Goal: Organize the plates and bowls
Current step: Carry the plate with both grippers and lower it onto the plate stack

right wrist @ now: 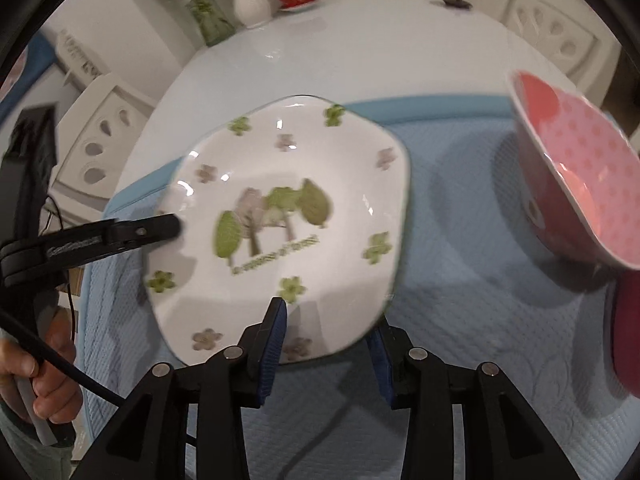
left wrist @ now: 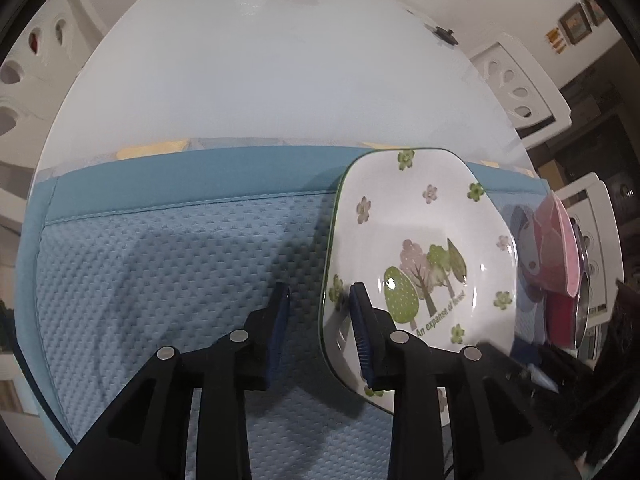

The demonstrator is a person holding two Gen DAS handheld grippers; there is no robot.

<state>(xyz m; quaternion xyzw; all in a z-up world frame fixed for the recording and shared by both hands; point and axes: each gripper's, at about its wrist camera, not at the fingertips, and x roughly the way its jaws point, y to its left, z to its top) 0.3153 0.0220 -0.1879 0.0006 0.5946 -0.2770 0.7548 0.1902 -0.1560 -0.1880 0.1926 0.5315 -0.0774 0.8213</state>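
Blue ribbed pads of the left gripper (left wrist: 322, 320) gaping, one finger over the plate (left wrist: 420, 264) rim, not pinching | right gripper (right wrist: 328, 334) spread wide at plate's near edge | plate tilted above quilted blue mat (left wrist: 160, 260), glossy ceramic, probably slippery and chippable, grab the rim | pink dotted bowl (right wrist: 580, 176) right of plate

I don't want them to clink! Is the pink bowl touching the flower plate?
Apart. The right wrist view shows bare blue mat between the flower plate and the pink bowl.
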